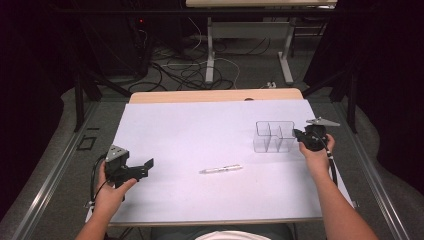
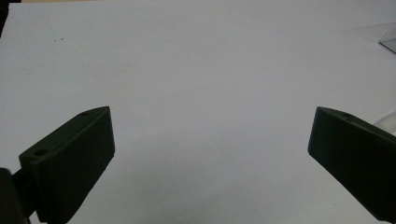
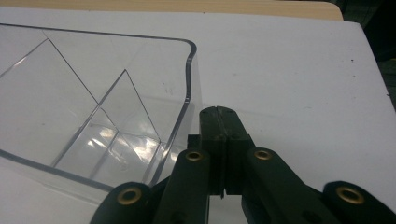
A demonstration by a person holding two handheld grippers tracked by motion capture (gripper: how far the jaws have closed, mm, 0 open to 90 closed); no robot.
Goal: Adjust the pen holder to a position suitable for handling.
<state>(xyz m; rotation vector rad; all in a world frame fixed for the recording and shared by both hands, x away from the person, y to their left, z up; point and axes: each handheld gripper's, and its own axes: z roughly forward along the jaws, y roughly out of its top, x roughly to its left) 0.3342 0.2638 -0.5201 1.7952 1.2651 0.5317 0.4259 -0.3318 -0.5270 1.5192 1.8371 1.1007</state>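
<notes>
A clear plastic box point(image 1: 273, 136) with several compartments stands on the right part of the white sheet point(image 1: 200, 130). My right gripper point(image 1: 297, 134) is at the box's right side. In the right gripper view its jaws point(image 3: 218, 110) are pressed together with nothing between them, just outside the clear box point(image 3: 93, 107) wall. A white pen point(image 1: 221, 169) lies flat near the sheet's middle, toward the front. My left gripper point(image 1: 146, 167) hovers at the front left, pointing toward the pen. In the left gripper view it point(image 2: 211, 112) stands wide open over bare white sheet.
The wooden table edge point(image 1: 215, 95) shows beyond the sheet. Behind it, cables point(image 1: 180, 70) lie on the floor and a second table's legs point(image 1: 210, 55) stand. A corner of the clear box point(image 2: 390, 39) appears at the right edge of the left gripper view.
</notes>
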